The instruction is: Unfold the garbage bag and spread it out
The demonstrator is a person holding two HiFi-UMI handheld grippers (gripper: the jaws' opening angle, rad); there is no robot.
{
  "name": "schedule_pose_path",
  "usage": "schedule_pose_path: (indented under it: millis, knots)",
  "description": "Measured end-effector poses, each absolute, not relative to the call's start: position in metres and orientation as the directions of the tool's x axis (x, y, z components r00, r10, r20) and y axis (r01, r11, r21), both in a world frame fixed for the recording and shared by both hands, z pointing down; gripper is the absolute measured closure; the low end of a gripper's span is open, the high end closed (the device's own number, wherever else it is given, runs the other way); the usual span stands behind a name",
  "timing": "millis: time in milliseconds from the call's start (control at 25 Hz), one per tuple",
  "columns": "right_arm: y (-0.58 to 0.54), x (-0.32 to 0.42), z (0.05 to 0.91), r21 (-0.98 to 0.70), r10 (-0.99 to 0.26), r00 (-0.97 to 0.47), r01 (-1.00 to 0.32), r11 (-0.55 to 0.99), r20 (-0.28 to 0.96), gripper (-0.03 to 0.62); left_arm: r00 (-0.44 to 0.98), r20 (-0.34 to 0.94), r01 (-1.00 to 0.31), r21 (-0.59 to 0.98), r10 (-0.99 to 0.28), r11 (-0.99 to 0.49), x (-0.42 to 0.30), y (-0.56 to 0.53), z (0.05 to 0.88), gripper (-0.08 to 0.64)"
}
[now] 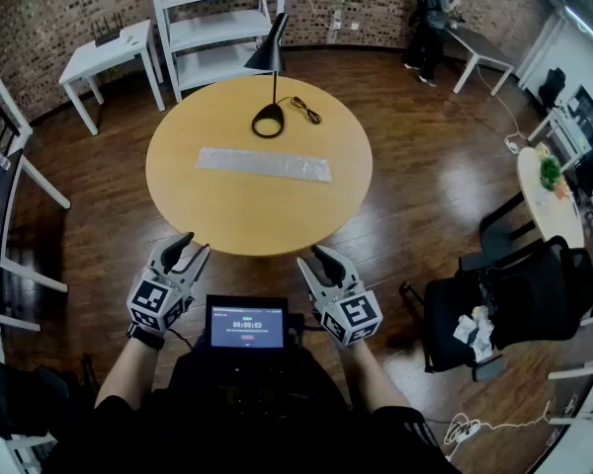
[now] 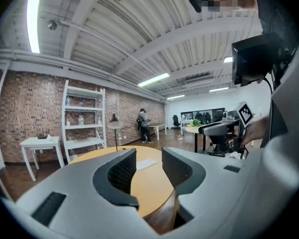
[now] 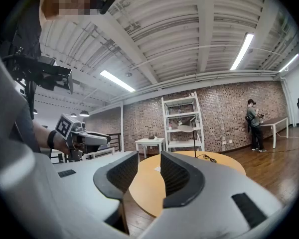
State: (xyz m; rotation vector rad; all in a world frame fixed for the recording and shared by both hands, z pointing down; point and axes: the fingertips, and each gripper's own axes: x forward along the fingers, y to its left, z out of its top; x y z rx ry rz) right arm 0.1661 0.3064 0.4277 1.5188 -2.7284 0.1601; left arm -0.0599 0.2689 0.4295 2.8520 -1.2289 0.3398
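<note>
Round wooden tabletop [image 1: 217,205]; the garbage bag [image 1: 263,163] lies flat on it as a long folded whitish strip, running left to right across the middle, a little nearer the far edge than the near one.

Black desk lamp [image 1: 271,87] stands just beyond the bag toward the far edge; base close to the strip but apart from it; its cord [image 1: 306,110] is looped on the tabletop to the right of the base.

Left claw [image 1: 191,248]: jaws spread, pads apart with nothing between them; held off the near edge of the tabletop, over the wooden floor, well apart from the bag.

Right claw [image 1: 311,259]: jaws likewise spread and empty; also short of the near edge, to the right of the left one; both point toward the tabletop.

Small lit screen [image 1: 245,326] at the person's chest, between the two forearms.

Beyond the far edge: white shelf unit [image 1: 217,23], white side table [image 1: 107,55]; a person [image 1: 437,23] stands at a desk by the brick wall.
</note>
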Motion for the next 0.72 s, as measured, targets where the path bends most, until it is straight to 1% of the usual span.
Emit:
schedule_pose_path:
  millis: [120, 320, 440, 720]
  knots:
    - [0.3, 0.168, 0.427, -0.077, -0.843, -0.533, -0.846, 0.528, 0.07, 0.433, 0.666, 0.195, -0.719, -0.088, -0.72, -0.689, -0.055, 0.26, 0.418, 0.393]
    - [0.277, 0.167, 0.43, -0.062, -0.836, -0.54, -0.842, 0.536, 0.097, 0.433, 0.665, 0.216, -0.711, -0.112, -0.715, -0.694, -0.053, 0.231, 0.424, 0.393]
    - [0.256, 0.164, 0.431, -0.061, -0.837, -0.538, -0.843, 0.534, 0.103, 0.433, 0.657, 0.229, -0.712, -0.126, -0.718, -0.691, -0.058, 0.2, 0.432, 0.393]
    - [0.185, 0.153, 0.436, -0.067, -0.841, -0.521, -0.853, 0.517, 0.147, 0.433, 0.646, 0.273, -0.718, -0.1, -0.713, -0.689, -0.076, 0.102, 0.454, 0.394]
